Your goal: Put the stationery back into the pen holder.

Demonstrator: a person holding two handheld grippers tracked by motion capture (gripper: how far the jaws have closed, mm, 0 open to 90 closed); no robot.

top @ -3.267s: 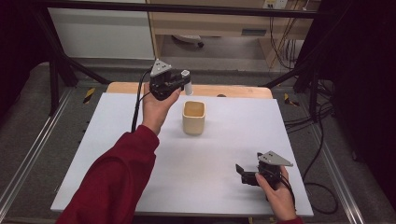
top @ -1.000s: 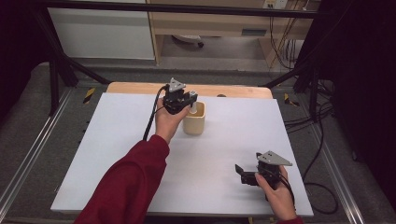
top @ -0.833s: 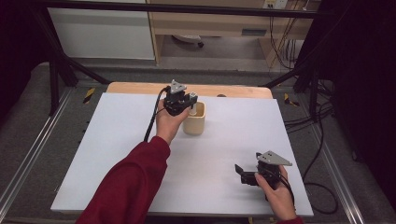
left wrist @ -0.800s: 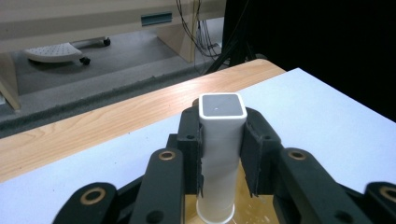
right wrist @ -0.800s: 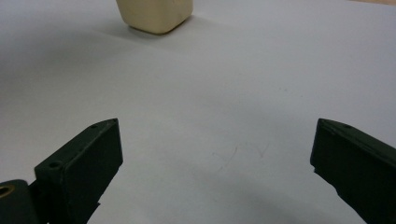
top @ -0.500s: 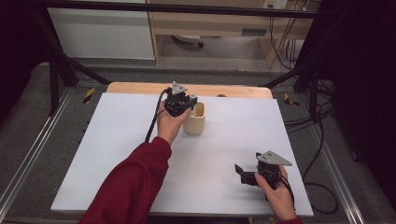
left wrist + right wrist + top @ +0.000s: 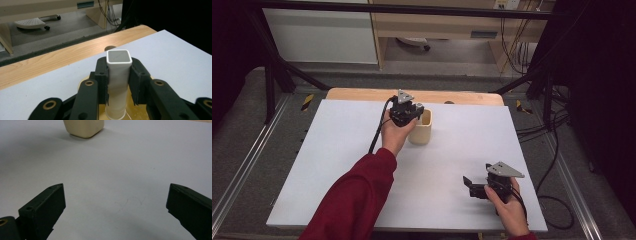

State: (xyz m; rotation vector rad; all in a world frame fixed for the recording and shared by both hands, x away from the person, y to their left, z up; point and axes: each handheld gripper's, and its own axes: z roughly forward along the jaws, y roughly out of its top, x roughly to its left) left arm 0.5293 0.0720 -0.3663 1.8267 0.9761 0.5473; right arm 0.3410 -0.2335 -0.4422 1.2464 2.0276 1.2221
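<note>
A white square tube [image 7: 118, 82] is clamped upright between the jaws of the left gripper [image 7: 408, 111], with its lower end inside the beige cup [image 7: 424, 131], near the far edge of the white table [image 7: 337, 165]. The right gripper [image 7: 477, 186] is rested well apart near the front edge, its jaws spread wide around bare table. Beyond the cup, a wooden board [image 7: 50, 62] is seen.

No readable text, labels, brands, numbers or signs in any view
</note>
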